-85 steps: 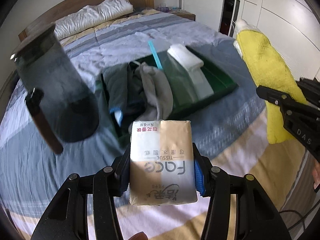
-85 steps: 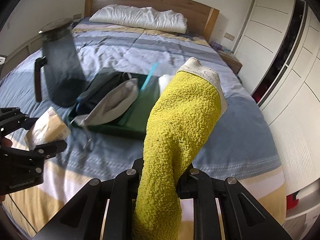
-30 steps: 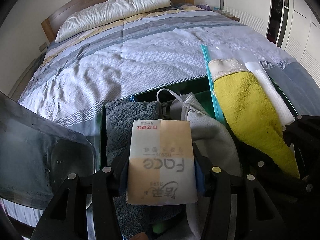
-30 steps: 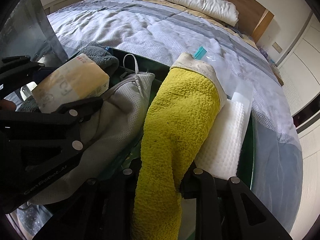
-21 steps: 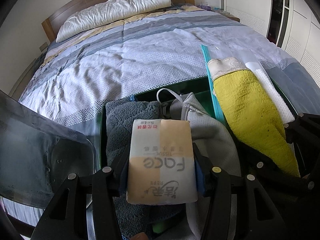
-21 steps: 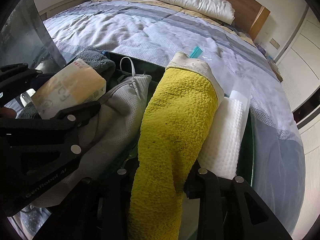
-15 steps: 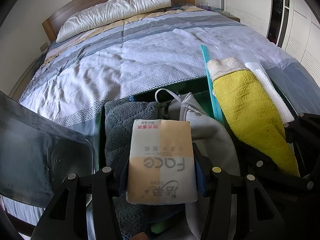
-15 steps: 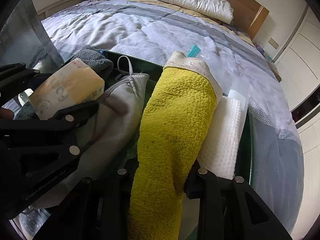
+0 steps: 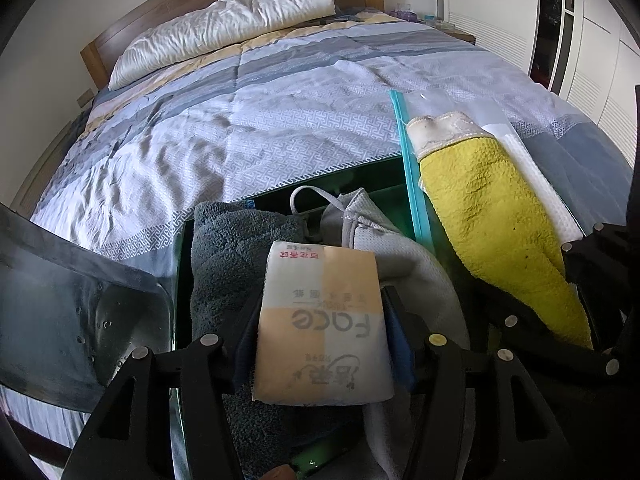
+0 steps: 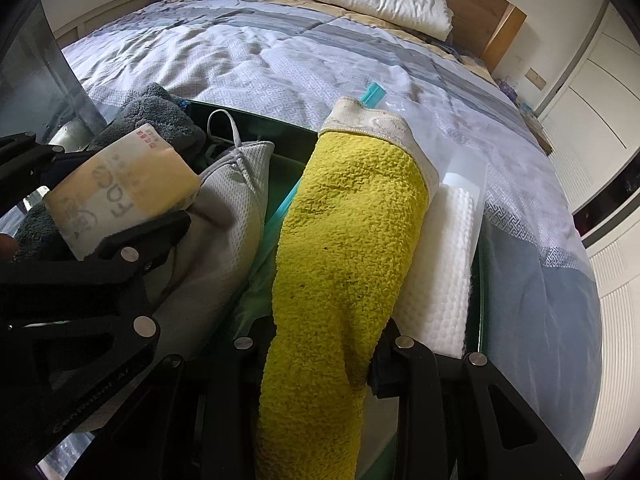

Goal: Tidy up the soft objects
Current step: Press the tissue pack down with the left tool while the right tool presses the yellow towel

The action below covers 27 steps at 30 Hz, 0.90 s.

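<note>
My left gripper (image 9: pixel 322 332) hovers over the near left part of a dark green tray (image 9: pixel 360 164). It grips a beige and white tissue pack (image 9: pixel 320 320) between its pads, and its jaws are opening. Under the pack lie a dark grey towel (image 9: pixel 232 248) and a light grey mesh pouch (image 9: pixel 400 256). My right gripper (image 10: pixel 316 360) has a yellow towel (image 10: pixel 352 220) between its fingers, which touch both sides of it loosely. The towel's far end rests in the tray beside a white waffle cloth (image 10: pixel 440 272). The left gripper shows in the right wrist view too, at the left.
A clear bag with a teal zip strip (image 9: pixel 412 184) lies under the yellow towel. A dark glass jug (image 9: pixel 60 300) stands close on the tray's left. The tray sits on a bed with a striped quilt (image 9: pixel 280 112) and a white pillow (image 9: pixel 224 28). White wardrobe doors (image 10: pixel 592 120) stand on the right.
Both grippers came in from the bed's near edge to over the tray, carrying pack and towel. In the last second the right fingers spread slightly around the towel; the left hardly moved.
</note>
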{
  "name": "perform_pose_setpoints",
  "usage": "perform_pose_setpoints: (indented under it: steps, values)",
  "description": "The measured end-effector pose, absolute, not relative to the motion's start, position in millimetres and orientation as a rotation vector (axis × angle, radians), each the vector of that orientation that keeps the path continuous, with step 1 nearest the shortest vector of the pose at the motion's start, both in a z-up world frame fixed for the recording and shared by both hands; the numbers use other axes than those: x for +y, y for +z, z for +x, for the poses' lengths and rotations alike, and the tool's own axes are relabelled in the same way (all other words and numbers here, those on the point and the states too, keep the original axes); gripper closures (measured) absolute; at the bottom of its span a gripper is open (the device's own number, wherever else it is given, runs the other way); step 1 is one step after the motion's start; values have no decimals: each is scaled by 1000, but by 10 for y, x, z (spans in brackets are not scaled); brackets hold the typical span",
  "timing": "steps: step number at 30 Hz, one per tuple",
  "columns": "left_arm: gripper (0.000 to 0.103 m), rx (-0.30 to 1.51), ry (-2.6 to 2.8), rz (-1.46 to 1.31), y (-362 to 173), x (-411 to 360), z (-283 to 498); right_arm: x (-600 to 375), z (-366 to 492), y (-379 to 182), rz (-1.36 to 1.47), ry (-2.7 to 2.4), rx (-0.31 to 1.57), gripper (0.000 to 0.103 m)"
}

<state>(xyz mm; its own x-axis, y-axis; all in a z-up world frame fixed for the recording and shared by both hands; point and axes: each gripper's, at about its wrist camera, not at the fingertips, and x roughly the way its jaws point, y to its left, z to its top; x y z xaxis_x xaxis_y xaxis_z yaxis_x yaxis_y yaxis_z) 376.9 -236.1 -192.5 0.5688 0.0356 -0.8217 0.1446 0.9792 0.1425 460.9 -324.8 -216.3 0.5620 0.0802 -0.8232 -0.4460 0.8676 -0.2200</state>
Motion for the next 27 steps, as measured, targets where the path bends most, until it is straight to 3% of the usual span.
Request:
perform_pose_setpoints:
  steps: [27]
  values:
    - [52,940,-71,164,-1832,-2282,3721,-3255,4571,-2115,-406,333,923,67]
